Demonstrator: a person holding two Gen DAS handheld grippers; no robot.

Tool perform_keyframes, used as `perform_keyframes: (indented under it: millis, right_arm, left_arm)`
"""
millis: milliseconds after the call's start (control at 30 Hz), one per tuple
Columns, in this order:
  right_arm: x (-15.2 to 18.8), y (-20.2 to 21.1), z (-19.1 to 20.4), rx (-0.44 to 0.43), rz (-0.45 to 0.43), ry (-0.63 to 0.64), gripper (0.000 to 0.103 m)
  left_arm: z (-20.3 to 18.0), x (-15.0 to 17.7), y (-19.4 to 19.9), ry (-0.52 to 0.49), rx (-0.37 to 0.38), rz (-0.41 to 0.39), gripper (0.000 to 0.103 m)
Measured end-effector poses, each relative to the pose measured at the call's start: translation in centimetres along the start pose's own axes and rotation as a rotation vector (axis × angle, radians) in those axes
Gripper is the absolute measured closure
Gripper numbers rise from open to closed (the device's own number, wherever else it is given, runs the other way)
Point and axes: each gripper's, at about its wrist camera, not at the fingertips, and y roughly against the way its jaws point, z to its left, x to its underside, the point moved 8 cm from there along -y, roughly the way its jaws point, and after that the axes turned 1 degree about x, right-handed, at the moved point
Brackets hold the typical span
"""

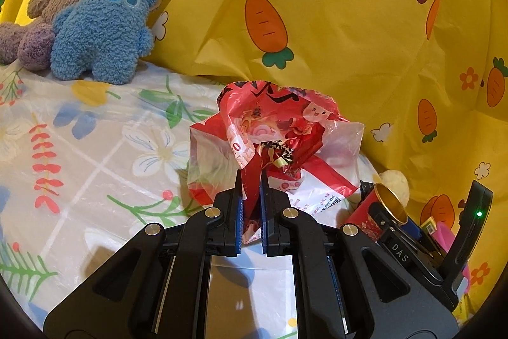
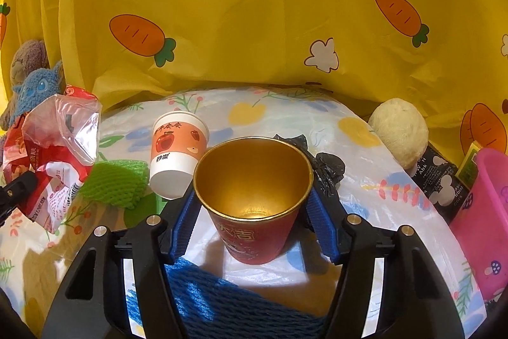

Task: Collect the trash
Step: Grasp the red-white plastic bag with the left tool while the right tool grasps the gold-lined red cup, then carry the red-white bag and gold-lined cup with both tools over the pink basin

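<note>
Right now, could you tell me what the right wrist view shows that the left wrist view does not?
Only the right wrist view shows the white paper cup, the green foam net, the crumpled black bag and blue netting near the camera. Only the left wrist view shows the left gripper shut on the red plastic bag. Both show that bag, the gold-lined red cup between the right gripper's pads, both plush toys, the cream ball and the carrot-print cloth.

Warm, bright light; sharp focus; fisheye bends the edges into dark corners; hard shadows on the sheet (image 2: 279,107).
</note>
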Motion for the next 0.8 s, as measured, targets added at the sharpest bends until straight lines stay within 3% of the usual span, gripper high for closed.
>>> perform_keyframes:
  millis: [367, 800]
  right_arm:
    - [-0.9, 6.4, -1.5, -0.08, -0.126, -0.058, 0.04]
    - [1.3, 12.6, -5.6, -0.048, -0.186, -0.096, 0.04]
  left_arm:
    - [0.1, 0.2, -0.3, -0.002, -0.002, 0.009, 0.095]
    - [-1.5, 1.2, -0.6, -0.054, 0.026, 0.028, 0.096]
